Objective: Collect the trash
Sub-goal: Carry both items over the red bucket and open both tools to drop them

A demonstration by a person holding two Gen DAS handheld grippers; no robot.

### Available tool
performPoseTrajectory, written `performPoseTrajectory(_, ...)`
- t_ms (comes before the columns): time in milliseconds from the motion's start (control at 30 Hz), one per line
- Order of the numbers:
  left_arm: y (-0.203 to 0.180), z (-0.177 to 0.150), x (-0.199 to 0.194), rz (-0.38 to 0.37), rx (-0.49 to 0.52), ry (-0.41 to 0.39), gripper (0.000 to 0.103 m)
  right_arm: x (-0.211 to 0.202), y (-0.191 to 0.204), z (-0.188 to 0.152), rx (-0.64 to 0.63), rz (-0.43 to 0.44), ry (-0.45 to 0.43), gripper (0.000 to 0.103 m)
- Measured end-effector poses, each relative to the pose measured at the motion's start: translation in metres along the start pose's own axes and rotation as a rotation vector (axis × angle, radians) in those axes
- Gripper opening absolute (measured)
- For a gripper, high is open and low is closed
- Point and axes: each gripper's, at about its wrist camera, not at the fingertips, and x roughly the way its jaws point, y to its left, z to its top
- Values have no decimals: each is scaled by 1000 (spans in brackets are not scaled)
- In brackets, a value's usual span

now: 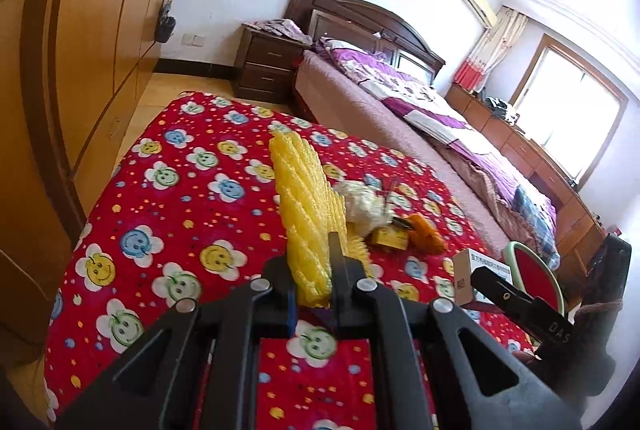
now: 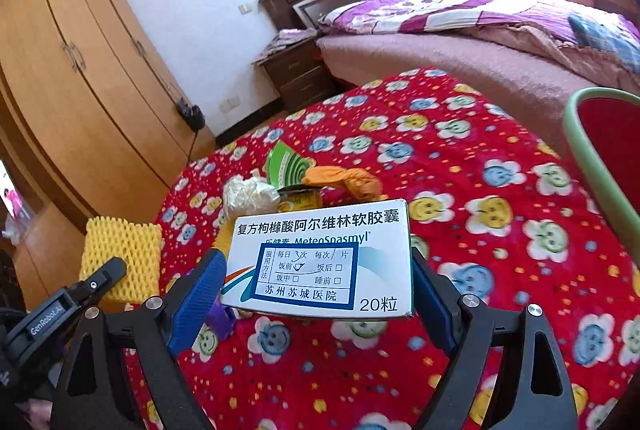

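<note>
I hold both pieces lifted clear for binning: my left tongs (image 1: 312,270) are clenched on the yellow foam net (image 1: 302,198) at frame centre, and my right tongs (image 2: 320,284) clasp the medicine box (image 2: 320,258) widthwise, lower centre, above the red-covered counter (image 2: 500,270).

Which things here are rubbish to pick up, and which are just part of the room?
Rubbish for the job:
- yellow foam net, held in the left gripper
- medicine box, between the right gripper's jaws
- crumpled white paper
- orange wrapper
- green packet

Just part of the room:
- red flowery blanket
- bed
- wardrobe
- bedside cabinet
</note>
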Motion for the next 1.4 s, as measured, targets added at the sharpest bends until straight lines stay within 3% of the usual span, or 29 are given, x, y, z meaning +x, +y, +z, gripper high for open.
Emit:
performPoseTrajectory(467, -66, -10, -39, -109, 97, -9, 10, -79, -32, -2, 70, 11, -119, 88)
performPoseTrajectory(800, -111, -17, -53, -193, 151, 13, 10, -128, -58, 1, 122, -28, -205, 88)
performPoseTrajectory(1133, -169, -24, -33, -290, 242, 74, 10, -159, -102, 0, 200, -82, -259, 88)
performPoseTrajectory(1400, -225, -35, 7, -342, 333, 161, 10, -172, -151, 1, 278, -157, -285, 88)
